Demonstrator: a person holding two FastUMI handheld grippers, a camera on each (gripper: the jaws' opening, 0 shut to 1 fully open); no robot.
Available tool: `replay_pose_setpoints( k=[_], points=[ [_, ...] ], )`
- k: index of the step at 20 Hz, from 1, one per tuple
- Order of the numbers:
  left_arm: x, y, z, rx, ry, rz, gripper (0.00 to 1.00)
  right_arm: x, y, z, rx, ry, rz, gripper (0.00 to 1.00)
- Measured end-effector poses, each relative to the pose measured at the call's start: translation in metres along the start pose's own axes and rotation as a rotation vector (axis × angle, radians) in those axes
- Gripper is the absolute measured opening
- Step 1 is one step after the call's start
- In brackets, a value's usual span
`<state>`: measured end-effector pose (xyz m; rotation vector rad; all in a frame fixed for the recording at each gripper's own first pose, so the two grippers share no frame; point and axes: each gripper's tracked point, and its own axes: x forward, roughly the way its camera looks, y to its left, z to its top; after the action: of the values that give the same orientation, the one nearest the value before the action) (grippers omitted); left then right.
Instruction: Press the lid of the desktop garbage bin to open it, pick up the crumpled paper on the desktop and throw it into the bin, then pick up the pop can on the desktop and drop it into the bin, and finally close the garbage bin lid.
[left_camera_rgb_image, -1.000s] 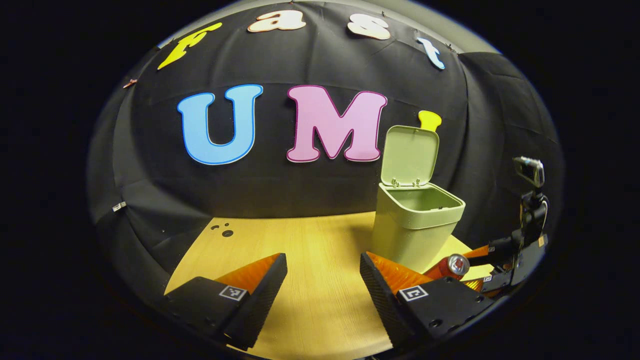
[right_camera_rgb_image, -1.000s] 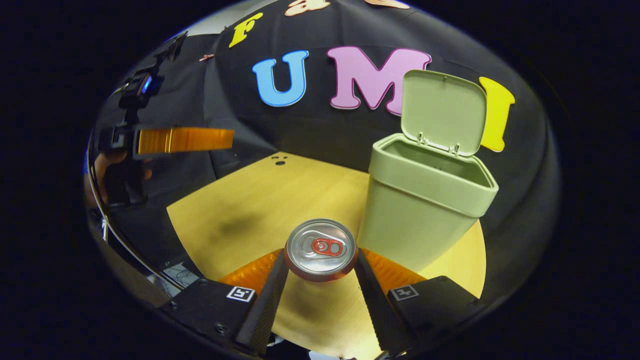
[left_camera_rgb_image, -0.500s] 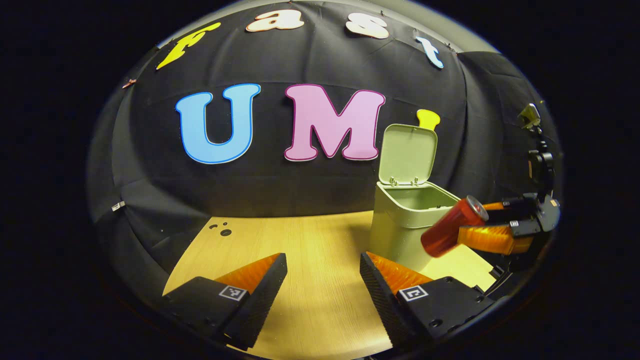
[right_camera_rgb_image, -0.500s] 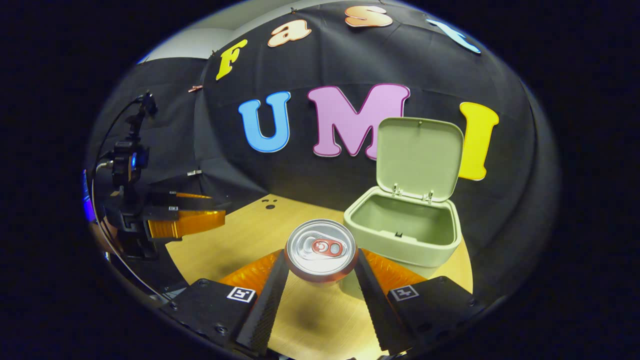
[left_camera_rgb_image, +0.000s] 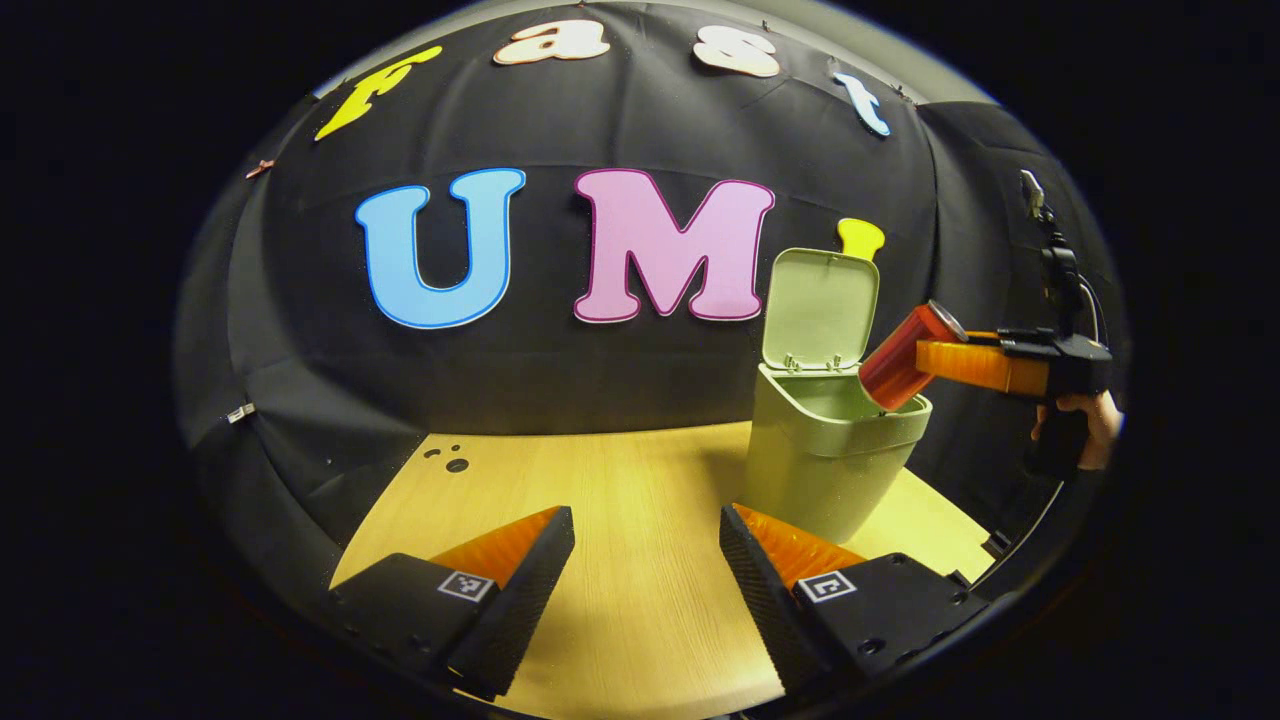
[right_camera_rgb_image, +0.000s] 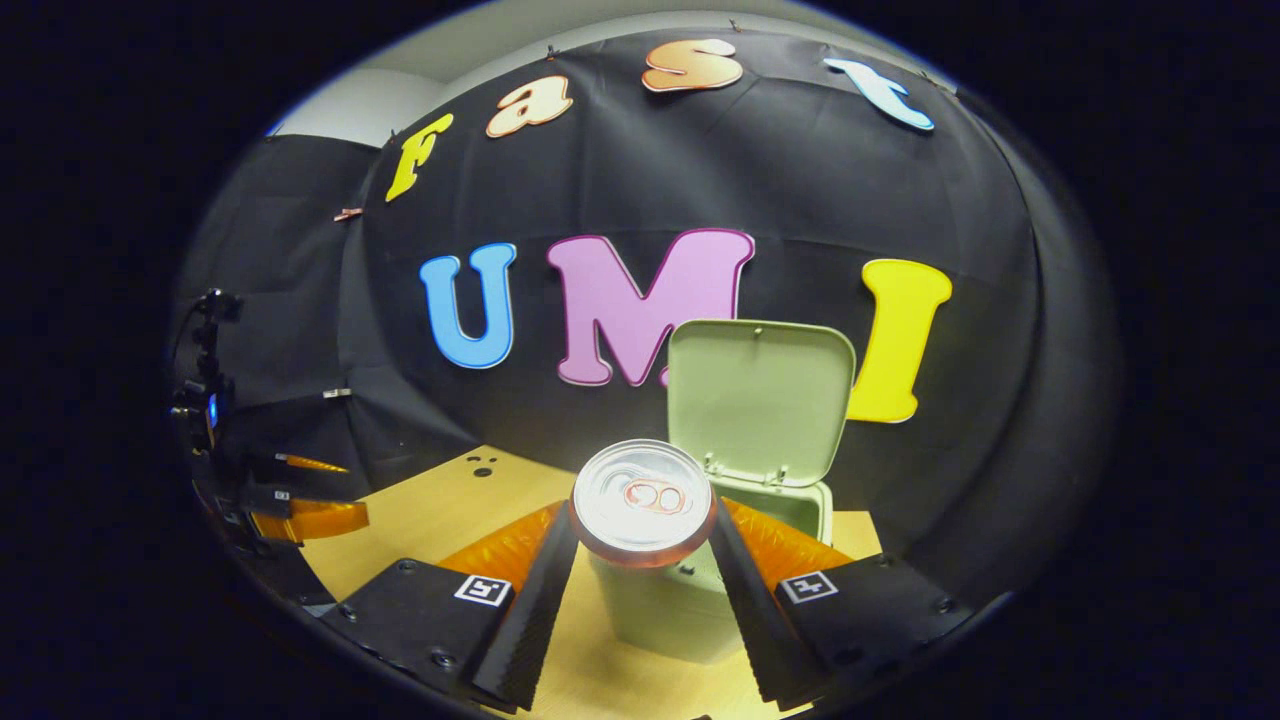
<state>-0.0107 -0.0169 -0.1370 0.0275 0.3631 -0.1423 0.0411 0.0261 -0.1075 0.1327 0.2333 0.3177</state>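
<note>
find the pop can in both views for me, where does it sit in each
Left gripper view: the pop can is at the right, tilted over the bin's open rim, held by the right gripper.
Right gripper view: the pop can is at bottom centre, top facing the camera, between the gripper's fingers.
Shared landmark: the raised lid.

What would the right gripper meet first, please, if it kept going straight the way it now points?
Probably the raised lid of the bin: the right gripper, shut on the can, points at it across the bin's opening. Depth is hard to judge.
</note>
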Motion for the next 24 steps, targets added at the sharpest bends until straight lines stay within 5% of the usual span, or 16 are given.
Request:
replay_pose_setpoints(
  k=[13,24],
  points=[
    [0.003,0.008,-0.001,-0.022,0.005,0.025,0.94,0.035,-0.069,-0.031,0.019,0.094,-0.156,0.82],
    [0.006,0.010,-0.004,-0.027,0.016,0.025,0.95,0.040,-0.083,-0.064,0.037,0.168,-0.203,0.83]
  ],
)
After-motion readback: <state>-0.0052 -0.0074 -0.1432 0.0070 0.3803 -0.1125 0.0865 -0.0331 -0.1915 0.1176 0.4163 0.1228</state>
